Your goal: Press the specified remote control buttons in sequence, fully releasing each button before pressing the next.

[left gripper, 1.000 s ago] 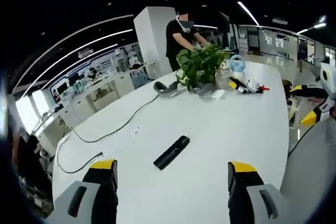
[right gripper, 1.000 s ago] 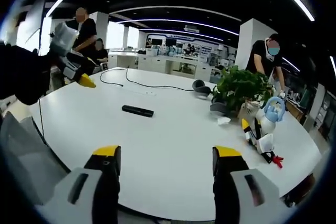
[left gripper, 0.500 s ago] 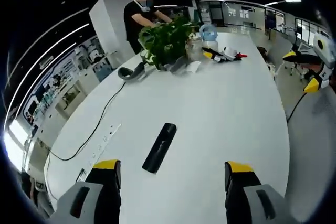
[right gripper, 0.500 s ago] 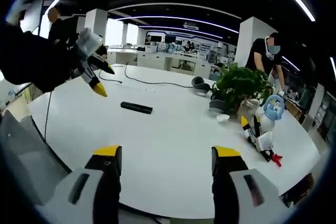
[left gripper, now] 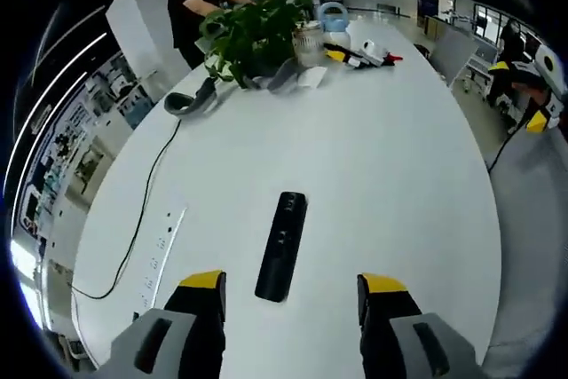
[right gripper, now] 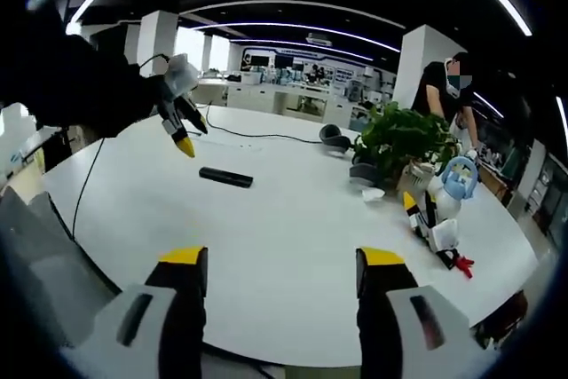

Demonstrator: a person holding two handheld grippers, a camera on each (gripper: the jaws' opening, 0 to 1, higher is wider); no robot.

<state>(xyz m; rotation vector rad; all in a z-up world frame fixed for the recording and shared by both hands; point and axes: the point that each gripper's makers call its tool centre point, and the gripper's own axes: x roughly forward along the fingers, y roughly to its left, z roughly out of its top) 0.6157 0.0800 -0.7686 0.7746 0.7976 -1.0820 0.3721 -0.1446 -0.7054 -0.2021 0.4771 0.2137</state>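
The slim black remote control [left gripper: 282,245] lies on the white tabletop [left gripper: 382,175] just ahead of the left gripper [left gripper: 291,290], long axis pointing away between its spread fingers. The right gripper [right gripper: 280,265], fingers also spread, is well apart from it.

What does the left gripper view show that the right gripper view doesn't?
Left gripper view: the remote up close from above, its buttons facing the camera, just ahead of the open jaws. Right gripper view: the left gripper, open, on a dark sleeve, hanging above the table near the remote. Both: the remote, the potted plant and the white table.
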